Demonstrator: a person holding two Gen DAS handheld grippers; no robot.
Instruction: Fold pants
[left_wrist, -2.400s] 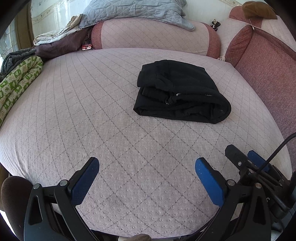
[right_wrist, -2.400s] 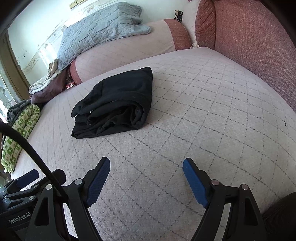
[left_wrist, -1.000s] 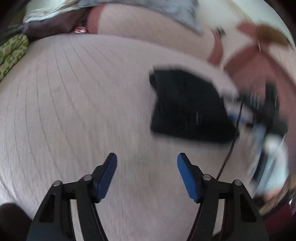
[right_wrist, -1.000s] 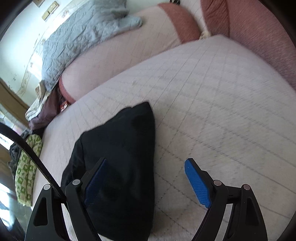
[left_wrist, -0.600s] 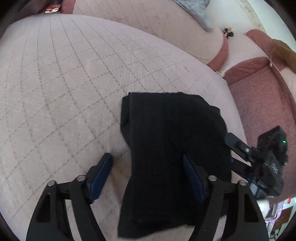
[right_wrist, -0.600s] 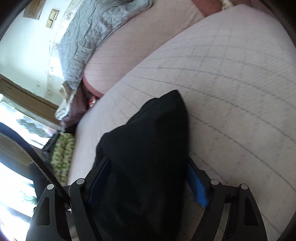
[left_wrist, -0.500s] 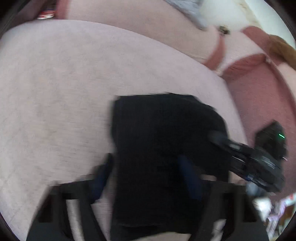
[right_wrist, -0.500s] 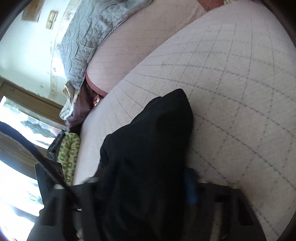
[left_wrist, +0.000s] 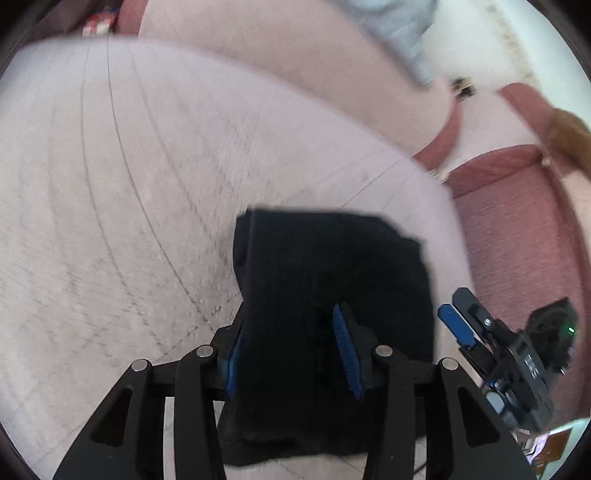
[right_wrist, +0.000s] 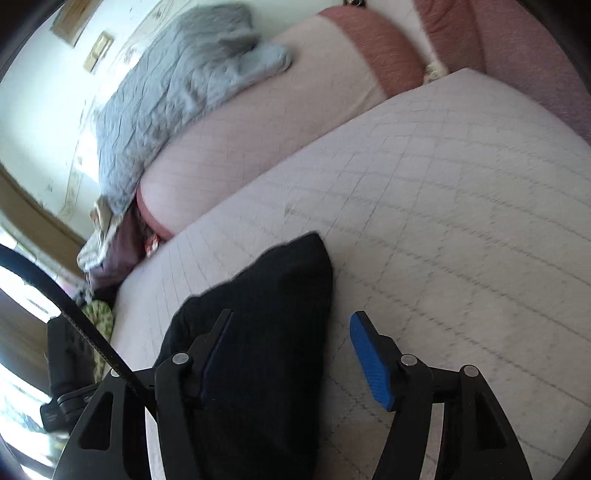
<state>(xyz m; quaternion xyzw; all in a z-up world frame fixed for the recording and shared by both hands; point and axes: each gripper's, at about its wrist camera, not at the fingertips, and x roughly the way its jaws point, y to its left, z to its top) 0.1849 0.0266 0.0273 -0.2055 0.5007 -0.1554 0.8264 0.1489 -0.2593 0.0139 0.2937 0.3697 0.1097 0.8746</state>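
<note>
The black pants (left_wrist: 332, 280) lie folded in a thick bundle on the pink quilted bed (left_wrist: 129, 221). My left gripper (left_wrist: 290, 354) has closed in on the bundle's left part, blue pads pressing the cloth on both sides. In the right wrist view the pants (right_wrist: 266, 314) run under my right gripper (right_wrist: 291, 354), which stands open around the bundle's right edge; its left finger is over the cloth, its right finger over bare bed. The right gripper also shows in the left wrist view (left_wrist: 458, 325), at the bundle's right side.
A pink bolster (right_wrist: 277, 122) with a grey quilted blanket (right_wrist: 177, 92) lies along the back. A red padded headboard (left_wrist: 517, 240) stands at the right. Piled clothes (right_wrist: 107, 236) and a green patterned cloth (right_wrist: 98, 314) lie at the bed's left end.
Both grippers came forward from the bed's near edge onto the pants. The left gripper's jaws narrowed onto the bundle; the right one stayed open astride its edge.
</note>
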